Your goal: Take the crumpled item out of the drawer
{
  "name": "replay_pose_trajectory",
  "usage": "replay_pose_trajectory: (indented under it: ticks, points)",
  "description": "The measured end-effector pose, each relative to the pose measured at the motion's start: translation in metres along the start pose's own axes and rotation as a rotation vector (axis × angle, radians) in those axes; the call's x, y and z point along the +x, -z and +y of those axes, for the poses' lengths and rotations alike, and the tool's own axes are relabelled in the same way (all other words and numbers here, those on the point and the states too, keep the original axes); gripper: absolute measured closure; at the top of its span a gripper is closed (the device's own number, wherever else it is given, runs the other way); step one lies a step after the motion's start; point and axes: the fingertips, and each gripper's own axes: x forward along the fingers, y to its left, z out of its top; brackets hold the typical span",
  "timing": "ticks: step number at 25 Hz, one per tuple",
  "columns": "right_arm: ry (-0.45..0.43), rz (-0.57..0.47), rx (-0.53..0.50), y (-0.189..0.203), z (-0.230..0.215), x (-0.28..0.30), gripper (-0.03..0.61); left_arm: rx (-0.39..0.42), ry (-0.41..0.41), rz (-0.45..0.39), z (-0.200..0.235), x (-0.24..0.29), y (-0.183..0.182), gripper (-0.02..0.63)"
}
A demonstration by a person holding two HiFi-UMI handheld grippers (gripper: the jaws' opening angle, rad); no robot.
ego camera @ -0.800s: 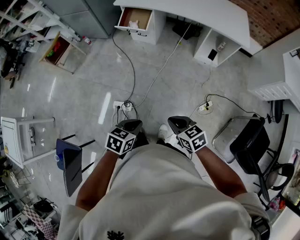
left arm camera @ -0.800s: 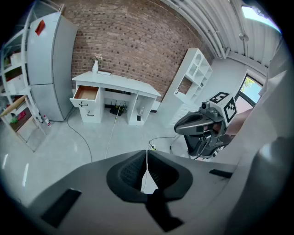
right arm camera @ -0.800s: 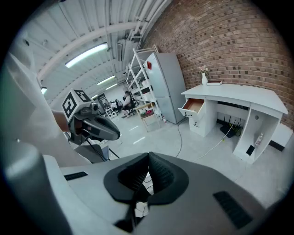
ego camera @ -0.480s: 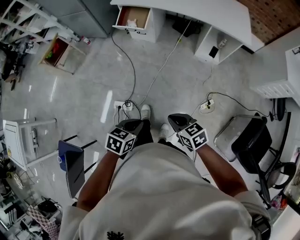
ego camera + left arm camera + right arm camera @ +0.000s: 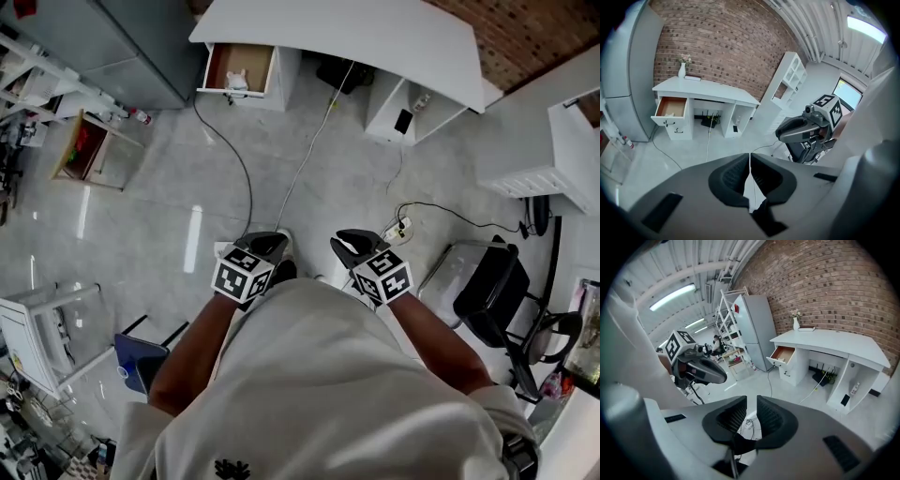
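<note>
As the person walks toward the desk (image 5: 347,28), the crumpled item (image 5: 235,80) lies in the open drawer (image 5: 240,66), well apart from both tools.
Head view: drawer lower in frame than a moment ago, so likely approach phase; left gripper (image 5: 266,243) and right gripper (image 5: 346,243) at the waist. Left gripper view: jaws together, empty; drawer's inside hidden. Right gripper view: jaws now a narrow slit apart, empty; item too small to see.

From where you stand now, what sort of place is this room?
Probably a workshop or lab-style office: a white desk with an open drawer against a brick wall, a grey fridge beside open metal shelving, loose cables across the floor.
</note>
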Motion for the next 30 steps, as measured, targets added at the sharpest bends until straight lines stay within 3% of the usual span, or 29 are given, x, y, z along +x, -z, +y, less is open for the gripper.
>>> replay_pose_trajectory:
  ticks: [4,8,15,21,25,30]
  points:
    - [0.048,-0.02,0.02,-0.062,-0.03,0.037,0.489,0.042,0.03,-0.004,0.056,0.009,-0.05,0.588]
    - [0.057,-0.041,0.018,-0.094,-0.048,0.07,0.495,0.073,0.032,0.003,0.099,0.026,-0.074,0.587]
    - [0.027,-0.015,0.039,-0.147,-0.115,0.113,0.505,0.015,0.009,-0.008,0.17,0.067,-0.129,0.586]
    - [-0.049,0.018,-0.016,-0.199,-0.195,0.138,0.508,-0.034,-0.099,-0.011,0.223,0.105,-0.193,0.586]
    - [-0.088,0.017,-0.052,-0.246,-0.242,0.155,0.508,-0.061,-0.201,-0.007,0.281,0.122,-0.238,0.586]
    - [-0.107,0.053,-0.051,-0.267,-0.301,0.178,0.508,-0.06,-0.32,0.021,0.359,0.149,-0.279,0.583]
